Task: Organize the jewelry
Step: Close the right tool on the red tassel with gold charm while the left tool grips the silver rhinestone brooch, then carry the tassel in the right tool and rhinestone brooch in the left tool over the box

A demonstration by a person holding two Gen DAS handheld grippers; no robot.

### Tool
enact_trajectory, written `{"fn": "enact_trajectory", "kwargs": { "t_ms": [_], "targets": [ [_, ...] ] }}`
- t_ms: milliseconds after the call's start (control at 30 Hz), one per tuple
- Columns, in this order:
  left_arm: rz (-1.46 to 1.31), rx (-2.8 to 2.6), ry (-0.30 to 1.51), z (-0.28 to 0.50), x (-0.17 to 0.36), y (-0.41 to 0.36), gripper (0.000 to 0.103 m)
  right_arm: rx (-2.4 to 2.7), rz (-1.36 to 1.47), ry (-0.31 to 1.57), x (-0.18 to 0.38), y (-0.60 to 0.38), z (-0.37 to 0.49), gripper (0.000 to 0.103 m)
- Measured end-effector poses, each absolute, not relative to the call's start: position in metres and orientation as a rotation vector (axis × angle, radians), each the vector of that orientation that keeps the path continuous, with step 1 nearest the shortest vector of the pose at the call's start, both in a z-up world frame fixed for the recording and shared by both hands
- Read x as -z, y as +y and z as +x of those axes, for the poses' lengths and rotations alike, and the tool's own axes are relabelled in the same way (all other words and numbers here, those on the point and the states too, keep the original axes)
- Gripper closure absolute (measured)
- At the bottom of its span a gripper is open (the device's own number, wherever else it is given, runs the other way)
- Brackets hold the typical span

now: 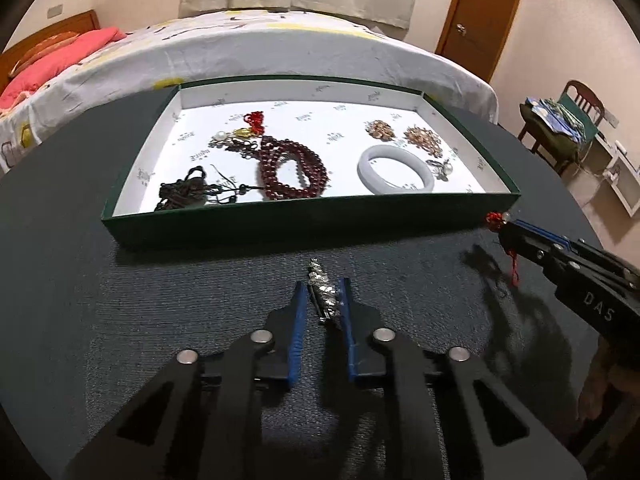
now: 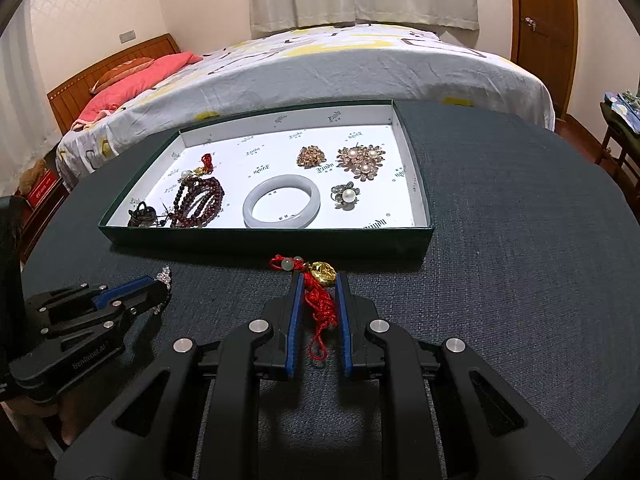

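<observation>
A green tray (image 1: 280, 228) (image 2: 260, 240) with a white lining sits on the dark round table (image 1: 140, 300) (image 2: 520, 260). It holds a dark red bead necklace (image 1: 292, 172) (image 2: 200, 200), a white bangle (image 1: 365, 166) (image 2: 280, 181), two gold brooches (image 1: 424, 140) (image 2: 362, 162), a pearl ring (image 2: 346, 196) and a black cord piece (image 1: 180, 192). In front of the tray, my left gripper (image 1: 323, 294) (image 2: 162, 286) is shut on a silver crystal brooch (image 1: 326, 300) (image 2: 165, 274). My right gripper (image 2: 319, 286) (image 1: 505, 225) is shut on a red tassel charm (image 2: 320, 308) (image 1: 494, 220) with a gold nugget (image 2: 323, 274).
A bed (image 1: 280, 48) (image 2: 360, 68) stands right behind the table. A chair (image 1: 576, 120) with folded cloth is at the right, a wooden door (image 1: 480, 16) beyond it. A hand (image 2: 24, 404) shows at the left gripper. Bare tabletop lies right of the tray.
</observation>
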State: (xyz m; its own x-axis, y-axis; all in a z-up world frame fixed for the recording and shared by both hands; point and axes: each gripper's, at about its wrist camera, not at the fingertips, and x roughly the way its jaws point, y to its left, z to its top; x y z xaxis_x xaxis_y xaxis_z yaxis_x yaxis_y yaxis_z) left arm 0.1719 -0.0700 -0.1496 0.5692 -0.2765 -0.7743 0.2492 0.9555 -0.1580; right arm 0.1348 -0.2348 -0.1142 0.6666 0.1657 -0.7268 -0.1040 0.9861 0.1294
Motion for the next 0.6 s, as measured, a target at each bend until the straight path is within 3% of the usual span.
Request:
{"fn": "enact_trajectory", "kwargs": {
  "t_ms": [600],
  "targets": [
    [-0.039,0.312,0.898,0.1717,0.1449,-0.0659,0.094,-0.159,0.081,0.818,0.1138,-0.2337,0.1336,0.087]
  ]
}}
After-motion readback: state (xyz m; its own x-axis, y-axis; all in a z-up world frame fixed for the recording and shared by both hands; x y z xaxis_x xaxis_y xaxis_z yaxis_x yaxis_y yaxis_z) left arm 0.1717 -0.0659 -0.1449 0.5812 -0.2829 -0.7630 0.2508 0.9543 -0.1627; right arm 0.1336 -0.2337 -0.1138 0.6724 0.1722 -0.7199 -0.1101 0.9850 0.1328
